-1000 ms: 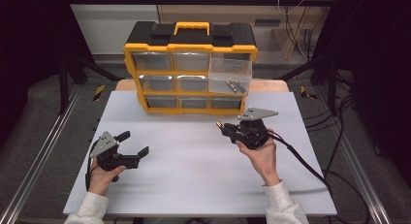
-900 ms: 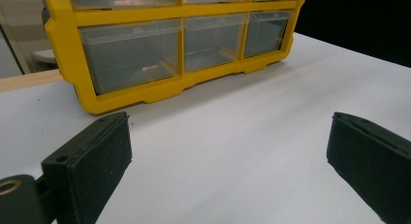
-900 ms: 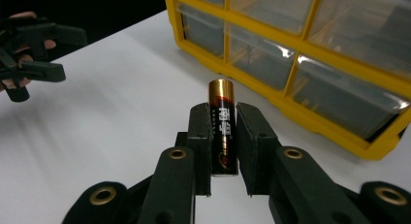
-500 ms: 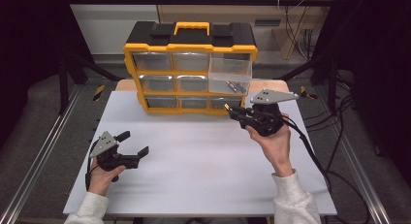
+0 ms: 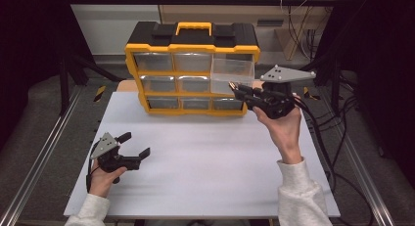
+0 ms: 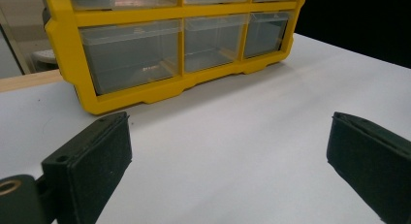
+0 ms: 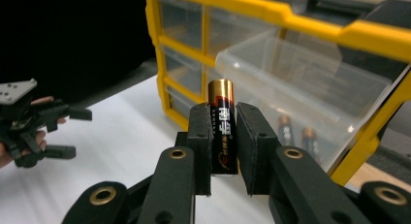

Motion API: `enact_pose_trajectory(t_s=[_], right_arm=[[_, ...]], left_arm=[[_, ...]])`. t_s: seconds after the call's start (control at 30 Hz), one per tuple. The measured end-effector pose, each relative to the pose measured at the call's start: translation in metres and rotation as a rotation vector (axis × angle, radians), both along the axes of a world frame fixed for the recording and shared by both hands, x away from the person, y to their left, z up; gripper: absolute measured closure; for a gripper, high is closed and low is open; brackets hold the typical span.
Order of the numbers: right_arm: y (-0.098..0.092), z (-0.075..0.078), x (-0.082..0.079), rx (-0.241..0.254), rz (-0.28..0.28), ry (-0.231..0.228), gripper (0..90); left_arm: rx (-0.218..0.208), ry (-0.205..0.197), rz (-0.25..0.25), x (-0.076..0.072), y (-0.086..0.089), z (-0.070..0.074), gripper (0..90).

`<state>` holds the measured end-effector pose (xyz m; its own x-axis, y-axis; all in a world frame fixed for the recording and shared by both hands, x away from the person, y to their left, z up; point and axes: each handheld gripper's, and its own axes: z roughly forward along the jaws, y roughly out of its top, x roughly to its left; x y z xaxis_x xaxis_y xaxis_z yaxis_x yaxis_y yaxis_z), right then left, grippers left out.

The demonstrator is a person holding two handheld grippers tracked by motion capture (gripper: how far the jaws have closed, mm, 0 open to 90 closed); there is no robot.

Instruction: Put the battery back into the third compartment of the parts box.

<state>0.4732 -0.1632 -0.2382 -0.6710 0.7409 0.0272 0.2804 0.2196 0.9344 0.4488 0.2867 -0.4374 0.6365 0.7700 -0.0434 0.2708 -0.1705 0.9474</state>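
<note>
A black battery with a gold top (image 7: 222, 136) stands upright between the jaws of my right gripper (image 7: 223, 112), which is shut on it. In the high view the right gripper (image 5: 235, 88) is raised beside the front of a pulled-out clear drawer (image 5: 234, 72), the top right one of the yellow and black organizer (image 5: 192, 45). Two more batteries (image 7: 286, 128) lie inside that drawer (image 7: 310, 78). My left gripper (image 5: 137, 144) rests low at the front left of the white table, open and holding nothing. The left gripper view has its jaws (image 6: 228, 136) wide apart, facing the organizer's lower drawers (image 6: 131, 54).
The white tabletop (image 5: 205, 157) stretches between the two grippers and the organizer. Cables (image 5: 323, 133) trail off the table's right side. Metal rails (image 5: 44, 152) run along both sides, and a dark frame and wall surround the table.
The right gripper has risen from the table with the battery, up and back to the open top right drawer. The left gripper has stayed put.
</note>
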Motion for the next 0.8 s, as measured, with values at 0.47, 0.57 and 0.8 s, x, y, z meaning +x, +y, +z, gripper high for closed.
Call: enact_pose_trajectory(t_s=[0.47, 0.57, 0.8], right_arm=[[0.004, 0.02, 0.05, -0.045, -0.129, -0.021, 77.2], [0.004, 0.017, 0.063, -0.064, -0.155, -0.007, 77.2], [0.005, 0.007, 0.083, -0.093, -0.198, 0.043, 77.1]], left_arm=[[-0.002, -0.002, -0.001, 0.0, 0.0, 0.0, 1.9], [-0.001, -0.002, -0.002, 0.0, 0.0, 0.0, 1.9], [-0.002, -0.001, -0.002, 0.0, 0.0, 0.0, 1.9]])
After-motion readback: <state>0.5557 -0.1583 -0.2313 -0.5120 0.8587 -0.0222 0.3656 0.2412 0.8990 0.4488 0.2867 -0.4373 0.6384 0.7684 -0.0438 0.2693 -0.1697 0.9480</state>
